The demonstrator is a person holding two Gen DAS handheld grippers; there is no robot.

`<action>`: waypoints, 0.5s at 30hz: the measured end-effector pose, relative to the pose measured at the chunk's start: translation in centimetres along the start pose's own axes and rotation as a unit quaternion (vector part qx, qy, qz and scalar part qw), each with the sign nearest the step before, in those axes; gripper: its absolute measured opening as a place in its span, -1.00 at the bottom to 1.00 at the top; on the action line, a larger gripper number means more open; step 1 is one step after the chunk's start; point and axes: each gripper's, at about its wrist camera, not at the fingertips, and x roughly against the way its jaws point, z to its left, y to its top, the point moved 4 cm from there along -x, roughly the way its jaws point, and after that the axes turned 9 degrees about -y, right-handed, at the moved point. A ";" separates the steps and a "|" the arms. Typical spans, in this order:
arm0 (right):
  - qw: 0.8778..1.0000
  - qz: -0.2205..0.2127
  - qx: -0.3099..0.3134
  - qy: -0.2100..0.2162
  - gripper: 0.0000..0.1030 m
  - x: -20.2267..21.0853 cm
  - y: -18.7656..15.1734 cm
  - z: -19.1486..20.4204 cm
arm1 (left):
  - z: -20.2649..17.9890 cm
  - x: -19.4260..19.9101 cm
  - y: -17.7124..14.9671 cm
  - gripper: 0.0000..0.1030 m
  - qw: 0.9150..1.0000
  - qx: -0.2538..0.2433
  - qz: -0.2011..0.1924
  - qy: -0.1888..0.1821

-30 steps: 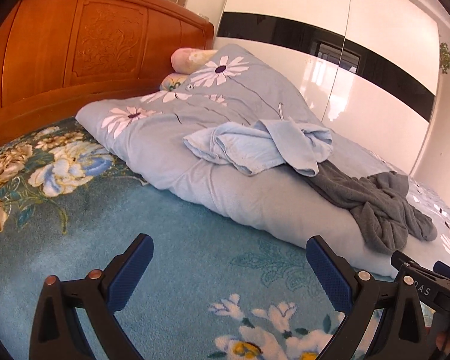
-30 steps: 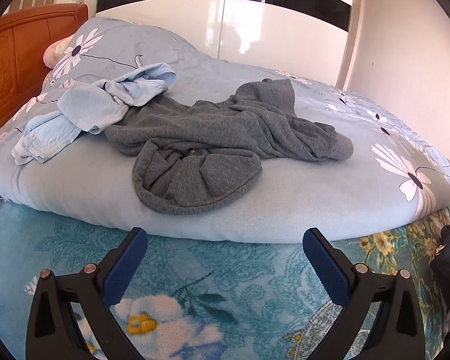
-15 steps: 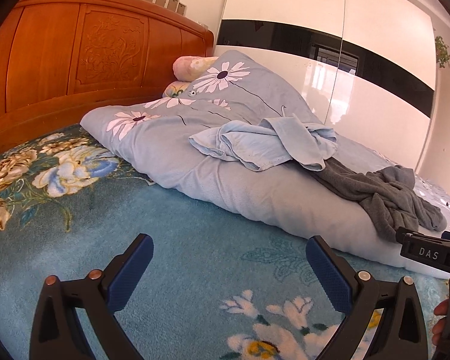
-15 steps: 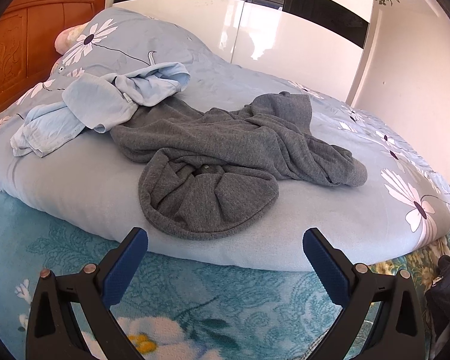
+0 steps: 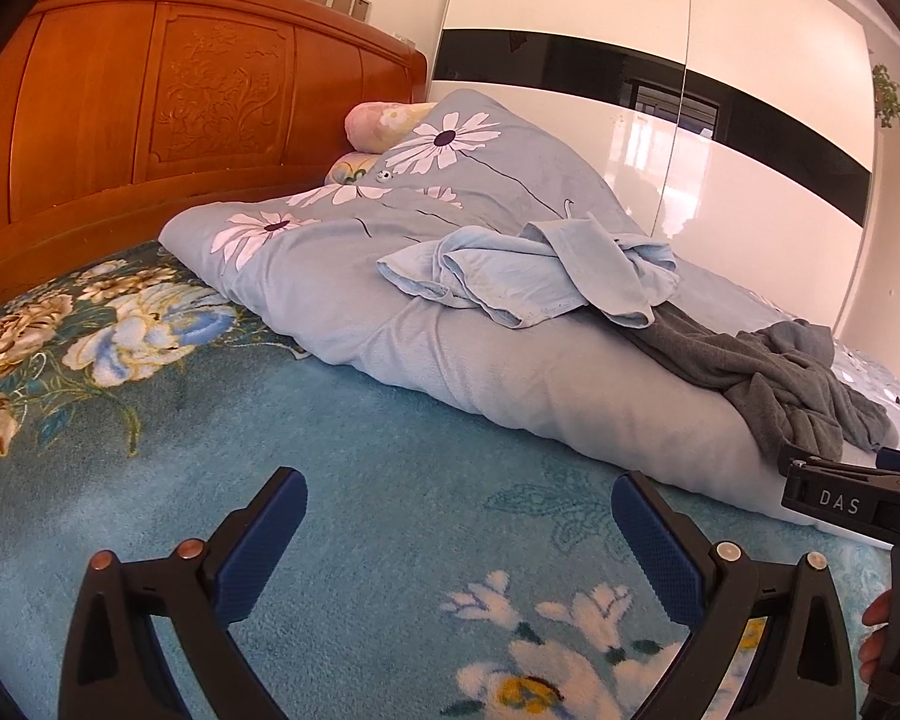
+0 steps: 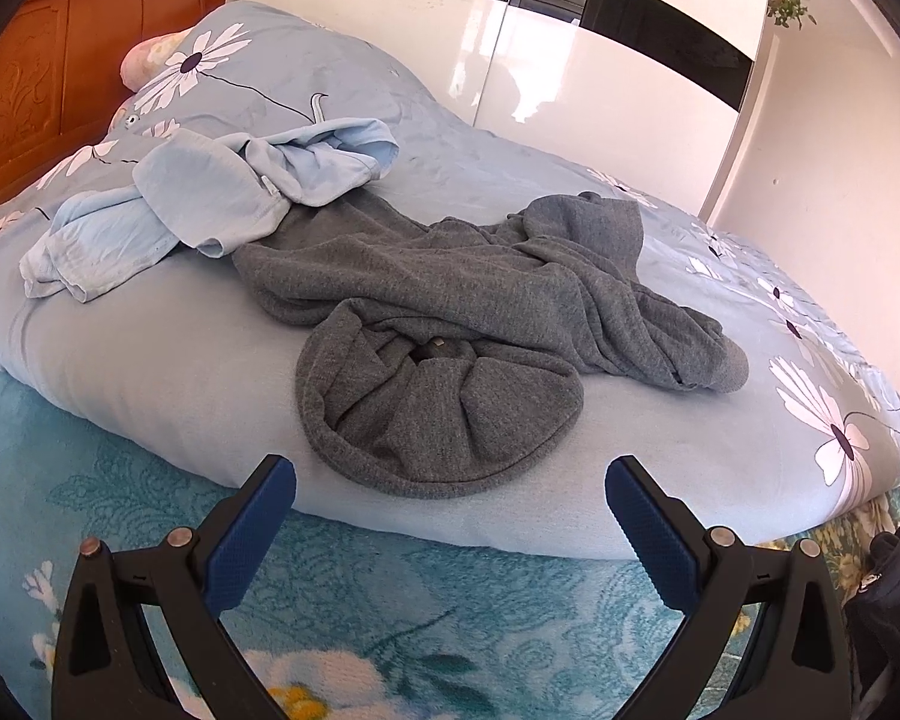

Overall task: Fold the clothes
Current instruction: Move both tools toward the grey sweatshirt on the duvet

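Note:
A crumpled grey sweater (image 6: 474, 324) lies on the light blue quilt (image 6: 150, 354), its rounded hem nearest me. A crumpled light blue garment (image 6: 210, 204) lies to its left, partly over it. In the left wrist view the blue garment (image 5: 528, 270) is at centre and the grey sweater (image 5: 774, 372) to the right. My right gripper (image 6: 450, 510) is open and empty, just in front of the sweater's hem. My left gripper (image 5: 459, 516) is open and empty over the teal floral blanket (image 5: 390, 480), short of the quilt.
A carved wooden headboard (image 5: 150, 102) stands at the left with a pillow (image 5: 378, 120) against it. A glossy white wardrobe (image 5: 690, 120) runs behind the bed. The right tool's body (image 5: 852, 498) shows at the left view's right edge.
Both grippers have moved forward toward the quilt; the clothes look larger and nearer. The clothes have not moved. Both grippers stay open.

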 end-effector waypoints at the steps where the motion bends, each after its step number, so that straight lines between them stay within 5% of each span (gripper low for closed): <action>1: 1.000 0.002 -0.001 0.000 1.00 -0.1 -0.1 0.0 | 0.1 -0.1 0.0 1.00 1.000 0.002 0.002 0.000; 15: 0.999 0.031 -0.033 0.000 1.00 -1.8 -1.1 -0.7 | -0.2 0.1 -0.2 1.00 1.000 -0.008 -0.002 0.012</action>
